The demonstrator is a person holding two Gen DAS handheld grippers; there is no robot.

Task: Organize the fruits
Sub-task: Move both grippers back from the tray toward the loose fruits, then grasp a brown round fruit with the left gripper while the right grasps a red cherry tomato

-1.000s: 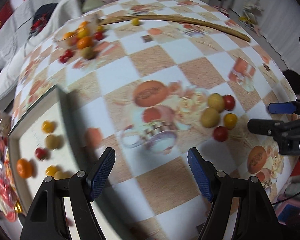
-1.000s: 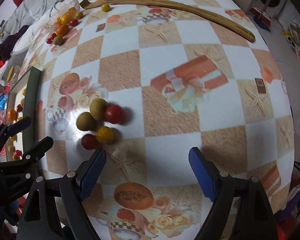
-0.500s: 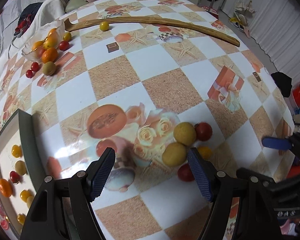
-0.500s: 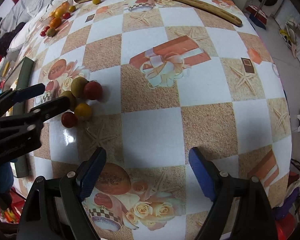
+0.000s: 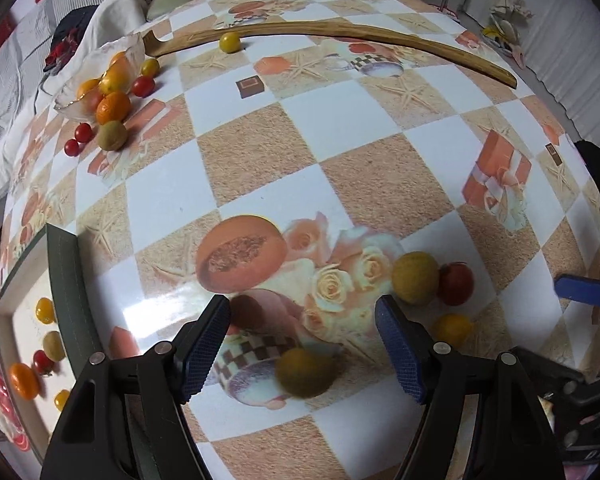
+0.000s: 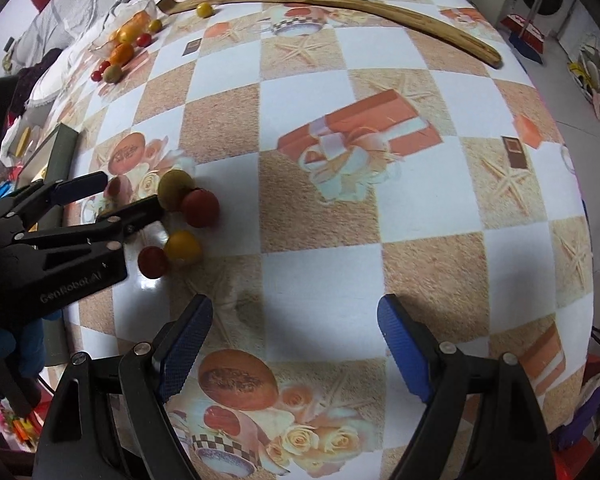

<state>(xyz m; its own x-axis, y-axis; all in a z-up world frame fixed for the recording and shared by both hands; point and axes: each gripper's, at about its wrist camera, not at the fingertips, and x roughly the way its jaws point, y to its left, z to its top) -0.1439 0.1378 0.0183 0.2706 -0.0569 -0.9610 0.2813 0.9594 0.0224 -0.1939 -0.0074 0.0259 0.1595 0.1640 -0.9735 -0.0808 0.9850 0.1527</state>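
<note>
Left gripper point(image 5: 303, 350) now nearer, jaws wide astride (not gripping) round matte olive fruit point(image 5: 305, 372); right jaws empty, agape.

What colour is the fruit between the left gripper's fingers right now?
Olive green-yellow: the round fruit between the open left gripper shows best in the left wrist view.

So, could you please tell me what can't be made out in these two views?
- Green-framed tray: cut off by the left wrist view's edge; largely hidden behind the left claw in the right wrist view.
- Olive-green round fruit: blurred in the left view, hidden by that claw in the right.
</note>
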